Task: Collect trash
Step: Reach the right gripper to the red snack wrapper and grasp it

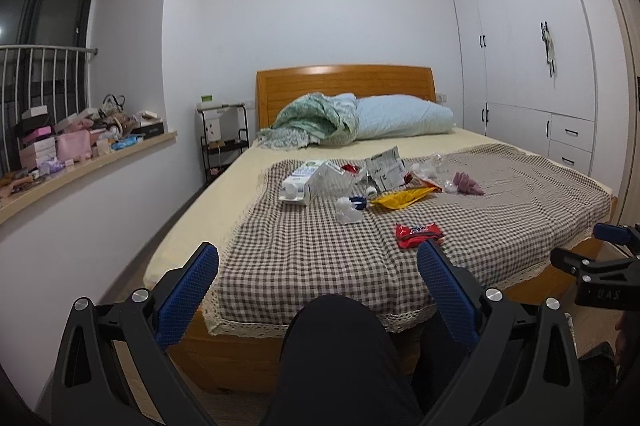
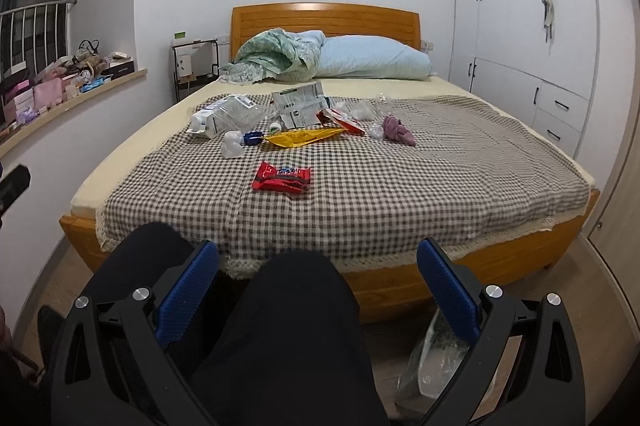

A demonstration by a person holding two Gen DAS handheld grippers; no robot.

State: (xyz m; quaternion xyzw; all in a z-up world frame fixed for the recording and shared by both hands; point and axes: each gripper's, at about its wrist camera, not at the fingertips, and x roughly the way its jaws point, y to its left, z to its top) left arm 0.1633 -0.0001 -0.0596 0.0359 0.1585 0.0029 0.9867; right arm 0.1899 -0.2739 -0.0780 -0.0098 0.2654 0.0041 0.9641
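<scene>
Trash lies on the checked cloth (image 2: 400,185) on the bed. A red wrapper (image 2: 282,176) (image 1: 418,234) lies nearest. Behind it are a yellow packet (image 2: 302,137) (image 1: 402,197), a white carton (image 2: 224,115) (image 1: 308,181), a crumpled white tissue (image 2: 232,145) (image 1: 347,211), a printed paper bag (image 2: 300,103) (image 1: 384,169) and a purple cloth wad (image 2: 396,129) (image 1: 466,182). My left gripper (image 1: 318,258) and right gripper (image 2: 318,258) are both open and empty, held before the bed's foot, above dark-trousered knees. The right gripper also shows in the left wrist view (image 1: 600,262).
A clear plastic bag (image 2: 434,366) lies on the floor at right. Pillow and blanket (image 2: 332,59) lie at the wooden headboard. A cluttered window ledge (image 1: 80,145) is at left, white wardrobes (image 2: 540,25) at right, a small black shelf (image 2: 196,65) beside the bed.
</scene>
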